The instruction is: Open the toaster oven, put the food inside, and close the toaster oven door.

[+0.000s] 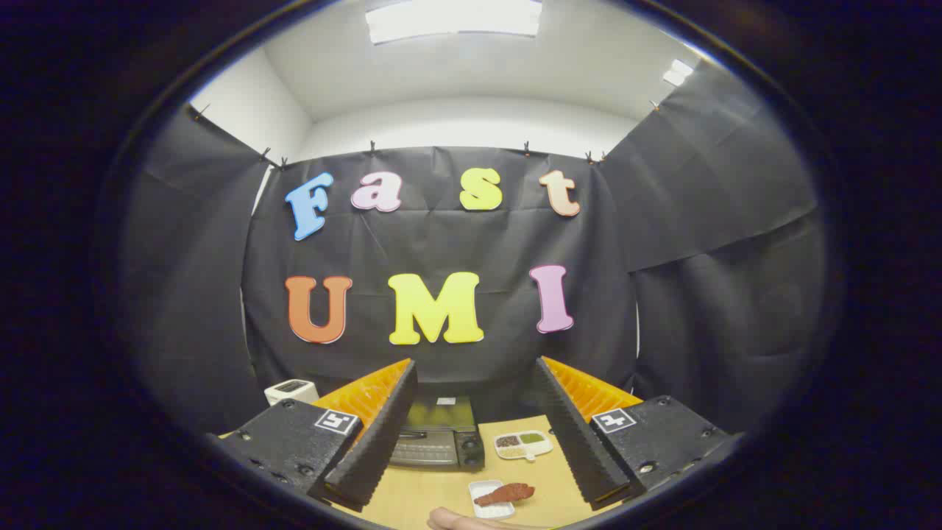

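Black cloth is hanging around the booth on three sides, and below it we are looking down on a tan wooden table (412, 500) that is carrying everything we need. We are holding the gripper (471, 434) high above the near edge with its fingers spread wide apart and gripping nothing. Between them, at the far side of the table, the toaster oven (436, 436) is sitting with its door closed and a handle bar (412, 435) running across the top of the glass front. We are judging the oven to be heavy and rigid, so it should be staying put while the hinged door is swinging down; that bar looks like the place to hook or pinch. Nearer to us and a little to the right, a small white dish (487, 489) is holding the food (505, 493), a reddish-brown elongated piece that is probably light and perhaps slick, so we are thinking of lifting it by the dish rim or pinching it gently at its middle. Just right of the oven, a divided white plate (524, 444) is carrying dark and green fillings. A white toaster (291, 390) is standing far left, beyond the left finger. Someone's hand (456, 521) is resting at the near table edge.
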`<state>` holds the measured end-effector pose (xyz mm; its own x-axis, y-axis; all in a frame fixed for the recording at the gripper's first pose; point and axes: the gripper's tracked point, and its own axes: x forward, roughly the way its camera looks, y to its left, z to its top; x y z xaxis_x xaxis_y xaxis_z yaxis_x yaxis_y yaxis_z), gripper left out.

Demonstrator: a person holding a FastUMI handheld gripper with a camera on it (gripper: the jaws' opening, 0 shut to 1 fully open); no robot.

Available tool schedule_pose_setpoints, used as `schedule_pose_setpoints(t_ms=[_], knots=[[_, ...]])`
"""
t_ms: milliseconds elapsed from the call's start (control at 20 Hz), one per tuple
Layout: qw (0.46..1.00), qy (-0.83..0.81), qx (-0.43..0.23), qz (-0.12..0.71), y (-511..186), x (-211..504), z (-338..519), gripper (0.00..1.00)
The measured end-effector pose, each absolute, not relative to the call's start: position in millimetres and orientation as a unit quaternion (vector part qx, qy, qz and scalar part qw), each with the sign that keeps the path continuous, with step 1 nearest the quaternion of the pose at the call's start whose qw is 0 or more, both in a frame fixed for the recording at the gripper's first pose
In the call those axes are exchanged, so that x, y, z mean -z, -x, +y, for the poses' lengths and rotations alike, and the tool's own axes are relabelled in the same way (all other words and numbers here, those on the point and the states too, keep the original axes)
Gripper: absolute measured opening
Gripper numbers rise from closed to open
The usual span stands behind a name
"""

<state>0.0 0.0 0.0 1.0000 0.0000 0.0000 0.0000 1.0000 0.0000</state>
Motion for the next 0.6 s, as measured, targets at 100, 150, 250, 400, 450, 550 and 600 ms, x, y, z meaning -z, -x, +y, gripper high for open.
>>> schedule_pose_setpoints(t_ms=[100,150,250,400,450,550,600], knots=[[1.0,0.008,0.004,-0.003,0.0,1.6,-0.2,1.0],[1.0,0.008,0.004,-0.001,-1.3,4.2,-1.2,1.0],[1.0,0.008,0.001,0.007,-2.5,10.4,-0.1,1.0],[1.0,0.007,0.001,0.016,-5.5,15.5,-4.5,1.0],[1.0,0.008,0.002,0.019,-6.2,17.7,-5.1,1.0],[1.0,0.01,0.001,0.024,-4.5,21.1,-5.4,1.0],[1.0,0.012,0.0,0.024,-4.8,21.4,-4.6,1.0]])
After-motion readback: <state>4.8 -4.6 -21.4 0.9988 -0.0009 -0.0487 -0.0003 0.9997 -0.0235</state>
